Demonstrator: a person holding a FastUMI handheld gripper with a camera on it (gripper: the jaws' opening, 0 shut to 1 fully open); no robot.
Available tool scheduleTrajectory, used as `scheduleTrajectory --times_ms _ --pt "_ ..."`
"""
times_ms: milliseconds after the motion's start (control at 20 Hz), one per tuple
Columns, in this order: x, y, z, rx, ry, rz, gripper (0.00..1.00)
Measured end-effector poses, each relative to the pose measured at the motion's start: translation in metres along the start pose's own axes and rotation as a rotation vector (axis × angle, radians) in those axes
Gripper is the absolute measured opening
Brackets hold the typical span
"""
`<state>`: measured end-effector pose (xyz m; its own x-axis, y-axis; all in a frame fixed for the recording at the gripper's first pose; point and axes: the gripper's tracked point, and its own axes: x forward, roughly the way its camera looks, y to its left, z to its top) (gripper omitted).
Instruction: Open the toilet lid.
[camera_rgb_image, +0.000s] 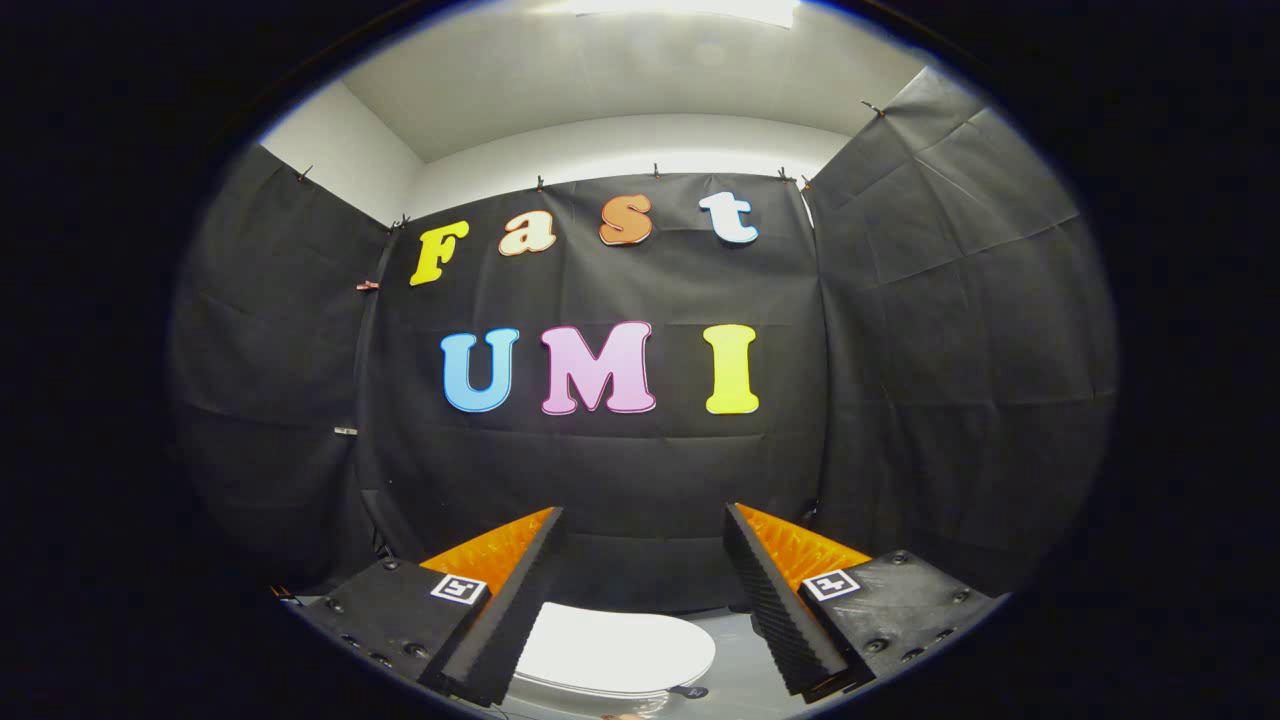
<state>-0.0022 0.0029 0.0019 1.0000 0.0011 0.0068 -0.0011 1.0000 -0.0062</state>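
- Hanging above the toilet, the gripper (643, 520) points at the booth's black cloth wall (640, 470), its two fingers spread wide apart with nothing between them but open air; the tongs are released and grip nothing.
- One toilet lid (612, 648), white, smooth and oval, lies flat and closed, low down between the two fingers and below their tips; neither finger touches it.
- A second white edge shows just under the lid's near rim, most likely the seat (585, 692); it is too thinly seen to be sure.
- One small dark fitting (690, 691) sits just beside the lid's right edge, on the pale grey surface (735, 650) that runs beside the toilet; what it is cannot be told.
- Nothing stands between the fingers and the lid.
- Two square black-and-white markers are fixed on the gripper's body, one on the left block (459, 588) and one on the right block (831, 584); they carry a pattern, no readable words.
- Three cloth panels close the booth: one straight ahead, one to the left (270, 380) and one to the right (960, 330), creased and pinned up along their top edges by small clips.
- Above the cloth a white wall (620, 140) and ceiling show, with one bright light panel (685, 8) at the very top.
- One small clip (367, 286) sits on the seam between the left and middle panels, and another small pale tag (345, 431) lower on the same seam.
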Motion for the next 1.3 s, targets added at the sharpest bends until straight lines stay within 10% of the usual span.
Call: scheduleTrajectory --times_ms 1300 --pt "0.039 -0.037 -0.044 0.113 0.087 -0.08 0.98"
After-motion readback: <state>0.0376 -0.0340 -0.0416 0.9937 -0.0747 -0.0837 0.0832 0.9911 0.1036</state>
